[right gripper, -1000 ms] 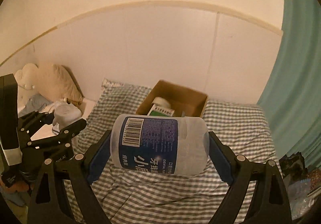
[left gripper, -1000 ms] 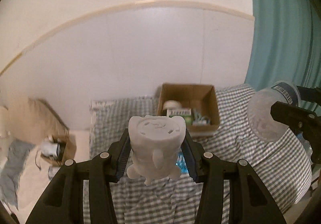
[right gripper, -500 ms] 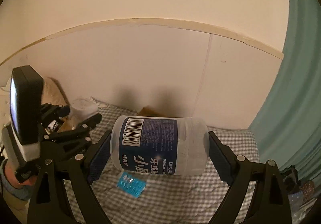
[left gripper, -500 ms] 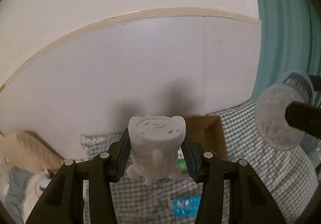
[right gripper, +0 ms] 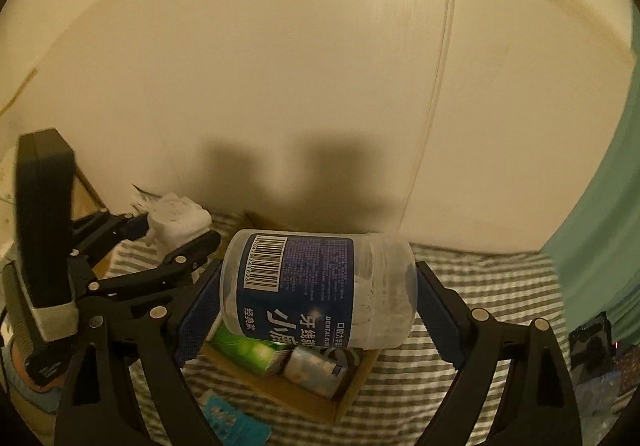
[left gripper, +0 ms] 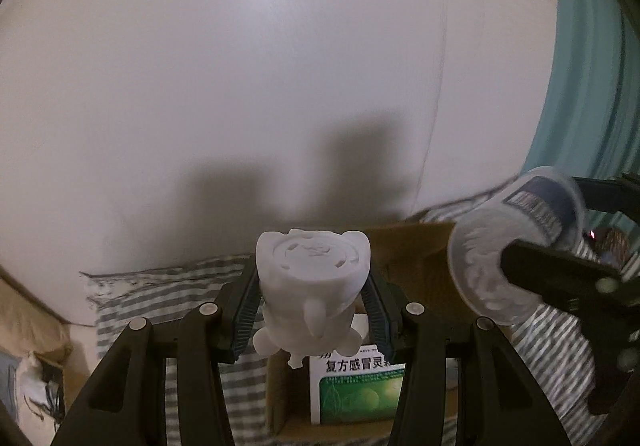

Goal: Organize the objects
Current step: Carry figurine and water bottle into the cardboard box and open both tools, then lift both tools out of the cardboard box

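My left gripper (left gripper: pixel 312 306) is shut on a white animal figurine (left gripper: pixel 312 278), held base-up above the cardboard box (left gripper: pixel 416 270). My right gripper (right gripper: pixel 320 294) is shut on a clear dental floss jar (right gripper: pixel 316 290) with a blue label, lying sideways between the pads over the same box (right gripper: pixel 292 386). In the left wrist view the jar (left gripper: pixel 492 266) hangs at the right, close to the figurine. In the right wrist view the figurine (right gripper: pixel 180 222) shows at the left in the other gripper. Inside the box lie a green-and-white medicine box (left gripper: pixel 356 386) and a small wrapped pack (right gripper: pixel 312 370).
The box sits on a grey-and-white checked bedcover (right gripper: pixel 480 294) against a white wall (left gripper: pixel 280 86). A teal curtain (left gripper: pixel 592 66) hangs at the right. A blue blister pack (right gripper: pixel 228 418) lies on the cover in front of the box. A beige pillow (left gripper: pixel 28 318) is at far left.
Both grippers have moved forward and down toward the box with their loads; the box now lies directly beneath them and the wall fills most of each view.
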The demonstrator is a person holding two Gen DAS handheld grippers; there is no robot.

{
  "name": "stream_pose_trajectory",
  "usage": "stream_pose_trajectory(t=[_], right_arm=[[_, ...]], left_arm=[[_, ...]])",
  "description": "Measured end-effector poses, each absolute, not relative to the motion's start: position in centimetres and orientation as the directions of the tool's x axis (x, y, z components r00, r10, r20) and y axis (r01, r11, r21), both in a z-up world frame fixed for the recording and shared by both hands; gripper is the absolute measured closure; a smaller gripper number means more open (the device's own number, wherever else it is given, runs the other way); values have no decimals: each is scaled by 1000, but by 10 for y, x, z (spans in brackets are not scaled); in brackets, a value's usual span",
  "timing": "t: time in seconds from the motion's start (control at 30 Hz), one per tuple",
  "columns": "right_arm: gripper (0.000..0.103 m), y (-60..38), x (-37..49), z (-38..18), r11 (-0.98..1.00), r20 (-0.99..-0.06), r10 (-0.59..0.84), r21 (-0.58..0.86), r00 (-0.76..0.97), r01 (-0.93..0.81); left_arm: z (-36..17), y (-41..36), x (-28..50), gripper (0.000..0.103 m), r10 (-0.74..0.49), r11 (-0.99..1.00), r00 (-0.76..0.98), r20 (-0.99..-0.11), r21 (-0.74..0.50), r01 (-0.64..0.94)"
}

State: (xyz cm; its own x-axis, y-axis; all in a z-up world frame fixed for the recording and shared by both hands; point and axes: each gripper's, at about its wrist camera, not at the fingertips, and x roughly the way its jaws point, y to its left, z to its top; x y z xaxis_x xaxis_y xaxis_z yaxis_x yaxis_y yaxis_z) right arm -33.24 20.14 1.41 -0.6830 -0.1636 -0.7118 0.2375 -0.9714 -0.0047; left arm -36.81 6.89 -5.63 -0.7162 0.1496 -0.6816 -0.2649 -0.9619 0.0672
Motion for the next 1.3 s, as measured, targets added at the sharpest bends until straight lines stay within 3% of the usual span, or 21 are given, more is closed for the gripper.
stream_pose_trajectory(t=[0.2,0.4,0.47,0.5,0.53,0.63,0.73,0.83,1.07,1.3], right_arm=[[13,213,-364,-42,-977,-766,-143,8,-626,213],[13,220,-361,-54,-976,-766,-150,15,-625,217],[13,219,-360,-50,-976,-761,-152,17,-631,215],[13,222,-358,-46,-977,-752,-155,20,-641,213],[11,225,-355,-40,-979,-738,-147,13,-658,204],[2,225,-340,-18,-978,-708,-130,-22,-694,206],[2,237,-325,12,-981,-679,-111,-43,-726,190],[1,240,-303,51,-983,-652,-126,-19,-748,181],[0,234,-221,135,-980,-577,-134,-46,-806,196],[0,224,-143,173,-971,-535,-150,-81,-832,227]], left_arm=[[-88,88,-386,54,163,-953,-691,-704,69,-295],[-102,94,-384,51,155,-951,-675,-721,75,-299],[-96,97,-385,42,147,-954,-676,-722,78,-291],[-90,97,-382,27,140,-956,-680,-720,79,-281],[-87,96,-383,17,138,-958,-686,-714,79,-275],[-66,91,-369,15,133,-964,-714,-687,79,-255],[-38,87,-352,13,105,-967,-733,-672,105,-234],[-2,80,-324,2,94,-970,-769,-632,115,-212],[90,49,-237,0,100,-987,-827,-553,47,-151],[113,29,-150,0,64,-987,-856,-512,92,-129]])
